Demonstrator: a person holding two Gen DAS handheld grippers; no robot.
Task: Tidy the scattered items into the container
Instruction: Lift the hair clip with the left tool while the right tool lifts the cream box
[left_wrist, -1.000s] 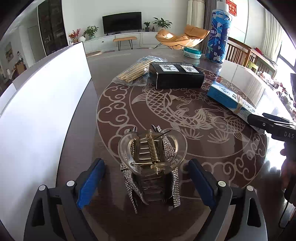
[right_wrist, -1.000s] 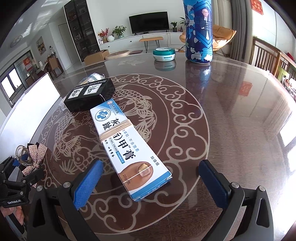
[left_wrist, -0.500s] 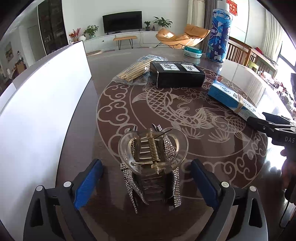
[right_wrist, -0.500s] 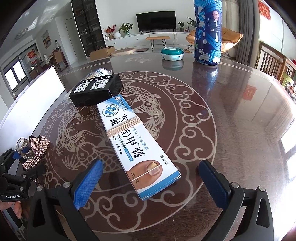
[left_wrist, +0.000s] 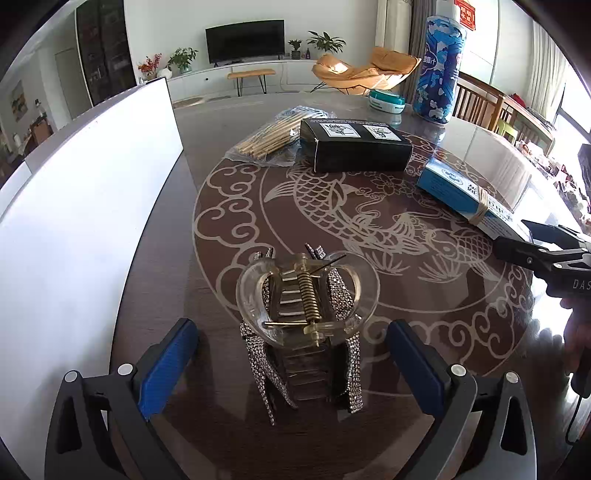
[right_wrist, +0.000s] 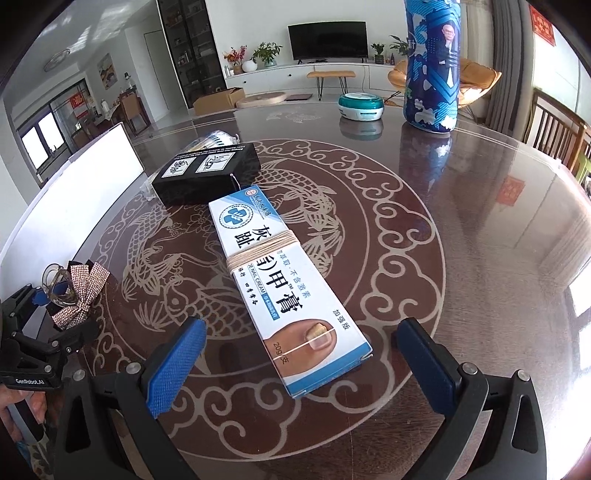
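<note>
A clear hair claw with rhinestone bows (left_wrist: 306, 325) lies on the dark table, between the fingers of my open left gripper (left_wrist: 291, 350), untouched; it also shows in the right wrist view (right_wrist: 74, 291). A blue-and-white nail cream box (right_wrist: 280, 291) bound with rubber bands lies just ahead of my open right gripper (right_wrist: 299, 350), its near end between the fingers; it also shows in the left wrist view (left_wrist: 465, 195). A black box (left_wrist: 354, 147) and a bag of wooden sticks (left_wrist: 269, 138) lie farther back. A white container wall (left_wrist: 74, 229) stands at the left.
A tall blue can (right_wrist: 432, 66) and a small teal tin (right_wrist: 362, 105) stand at the table's far side. Wooden chairs (right_wrist: 561, 133) are beyond the right edge. The right gripper (left_wrist: 546, 254) shows at the right in the left wrist view.
Both grippers have moved slightly forward: the hair claw and the nail cream box sit a little deeper between the fingers. Both stay open.
</note>
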